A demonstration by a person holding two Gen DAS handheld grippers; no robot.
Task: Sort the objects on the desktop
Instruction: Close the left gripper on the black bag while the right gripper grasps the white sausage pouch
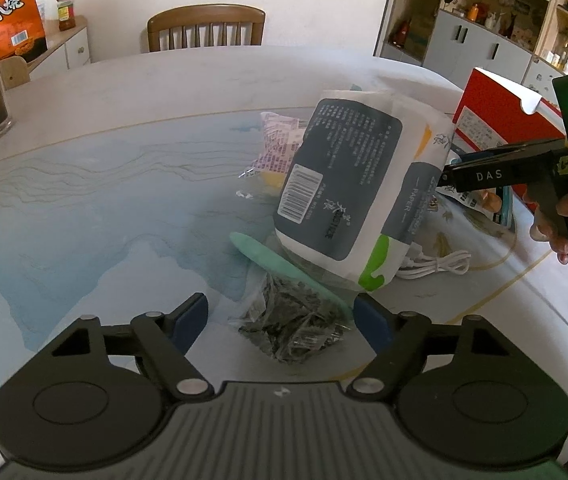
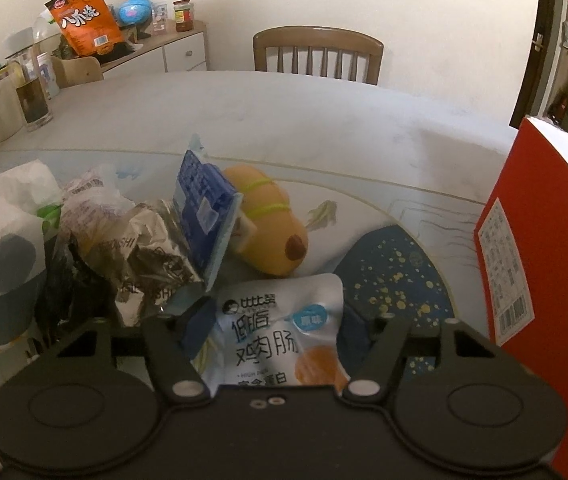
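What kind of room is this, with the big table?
Probably a dining room in someone's home. A wooden chair stands at the far side of a large table, a sideboard along the wall holds snack bags and a jar, and open shelves hold household knick-knacks.

Soft daylight fills both views, dimmer and warmer in the right wrist view, whose corners go black. Fisheye bending curves the table (image 1: 131, 128) edge; the nearest gripper bodies are slightly blurred
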